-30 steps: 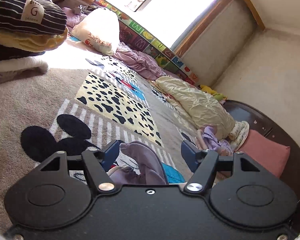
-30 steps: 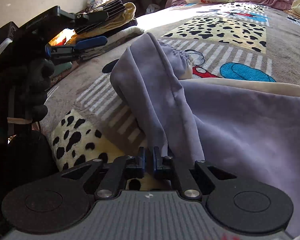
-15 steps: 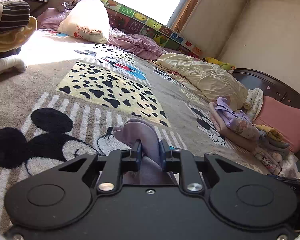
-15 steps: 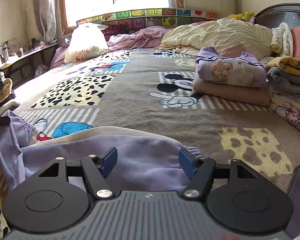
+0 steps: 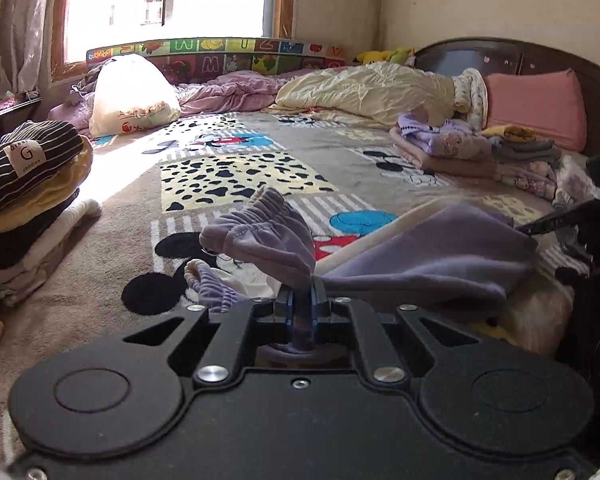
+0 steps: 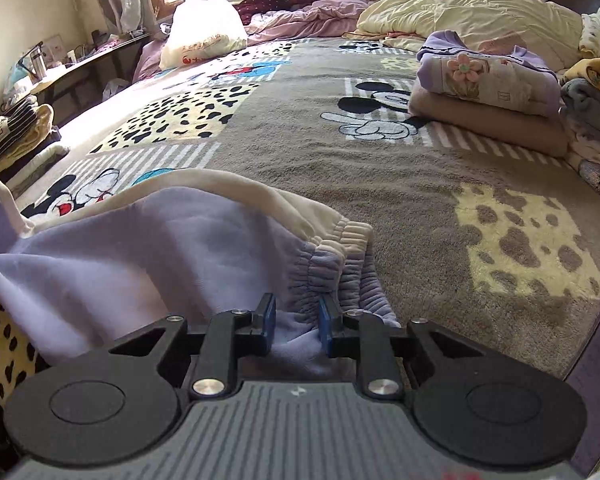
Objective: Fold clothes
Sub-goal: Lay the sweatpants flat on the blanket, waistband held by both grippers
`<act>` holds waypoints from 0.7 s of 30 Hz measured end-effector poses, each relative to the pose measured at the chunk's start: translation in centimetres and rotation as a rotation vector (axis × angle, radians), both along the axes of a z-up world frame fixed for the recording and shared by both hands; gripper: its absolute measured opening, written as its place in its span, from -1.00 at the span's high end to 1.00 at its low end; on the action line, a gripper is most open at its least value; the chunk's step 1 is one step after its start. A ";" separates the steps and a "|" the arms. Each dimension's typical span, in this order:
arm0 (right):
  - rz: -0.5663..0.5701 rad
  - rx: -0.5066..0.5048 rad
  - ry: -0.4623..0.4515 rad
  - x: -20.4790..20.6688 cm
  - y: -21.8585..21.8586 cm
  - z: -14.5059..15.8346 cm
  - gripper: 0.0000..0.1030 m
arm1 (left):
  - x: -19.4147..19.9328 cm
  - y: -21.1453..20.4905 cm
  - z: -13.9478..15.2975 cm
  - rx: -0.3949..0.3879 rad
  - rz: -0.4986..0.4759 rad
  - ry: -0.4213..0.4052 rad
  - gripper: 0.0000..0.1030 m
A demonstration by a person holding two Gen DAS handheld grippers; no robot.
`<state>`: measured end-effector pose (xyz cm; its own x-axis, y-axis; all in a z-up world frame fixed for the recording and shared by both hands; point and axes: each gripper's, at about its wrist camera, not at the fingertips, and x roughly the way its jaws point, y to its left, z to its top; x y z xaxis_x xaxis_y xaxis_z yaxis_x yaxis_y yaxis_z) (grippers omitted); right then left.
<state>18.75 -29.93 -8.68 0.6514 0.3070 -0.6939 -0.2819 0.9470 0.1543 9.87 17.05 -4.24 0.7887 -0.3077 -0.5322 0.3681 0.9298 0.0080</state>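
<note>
The left gripper (image 5: pixel 302 300) is clamping a bunched fold of the purple trousers (image 5: pixel 432 260), lifting one elastic cuff (image 5: pixel 256 220) clear of the cartoon-print blanket (image 6: pixel 340 184). The right gripper (image 6: pixel 297 322) is straddling the waistband (image 6: pixel 332 264) with its jaws partly apart, cloth lying between them. The trousers are lying at the near edge of the blanket, well apart from the folded stack (image 6: pixel 488 96)

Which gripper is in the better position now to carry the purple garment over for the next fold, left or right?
Probably the left gripper: it is shut on the purple garment, with a cuff lifted above the blanket. The right gripper straddles the elastic hem with a visible gap.
</note>
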 end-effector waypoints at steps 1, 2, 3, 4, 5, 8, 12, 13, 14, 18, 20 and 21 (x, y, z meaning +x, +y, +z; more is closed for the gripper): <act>0.012 -0.005 0.011 -0.6 -0.1 0.3 0.53 | -0.4 -0.1 -0.3 0.044 -0.007 0.027 0.80; 0.020 -0.005 0.027 -1.0 -0.4 0.6 0.54 | -0.7 0.3 -0.3 0.052 0.007 0.031 0.52; 0.024 -0.003 0.039 -1.4 -0.7 1.0 0.54 | -1.0 0.9 0.0 0.030 0.038 0.018 0.14; 0.017 0.001 0.035 -1.7 -1.1 1.4 0.53 | -1.3 1.5 0.3 0.008 0.068 0.004 -0.02; 0.006 0.006 0.027 -1.9 -1.5 1.8 0.51 | -1.5 2.1 0.8 -0.022 0.092 -0.013 -0.14; -0.039 0.037 -0.010 -1.6 -2.8 2.9 -0.05 | -0.9 3.9 2.6 -0.152 0.195 -0.056 -0.34; -0.068 0.080 -0.013 0.9 -3.4 2.8 -0.35 | 2.8 4.7 1.3 -0.201 0.279 0.065 -0.39; -0.075 0.099 0.008 2.0 -3.5 2.4 -0.44 | 3.9 4.6 0.5 -0.194 0.282 0.112 -0.39; -0.081 0.102 0.026 2.9 -3.4 2.0 -0.46 | 4.7 4.5 -0.4 -0.178 0.279 0.152 -0.39; -0.119 0.095 0.072 6.0 -3.3 0.1 -0.49 | 7.0 4.0 -3.4 -0.129 0.264 0.249 -0.39; -0.123 0.132 0.102 7.1 -3.3 -0.7 -0.49 | 8.0 4.0 -4.4 -0.123 0.265 0.274 -0.44; -0.117 0.152 0.120 7.5 -3.3 -1.2 -0.47 | 8.7 4.1 -4.8 -0.119 0.265 0.285 -0.44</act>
<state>26.29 -33.25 -9.83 0.6044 0.3410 -0.7200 -0.1429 0.9355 0.3232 18.56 21.17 -9.02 0.6749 -0.1866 -0.7139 0.0878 0.9809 -0.1734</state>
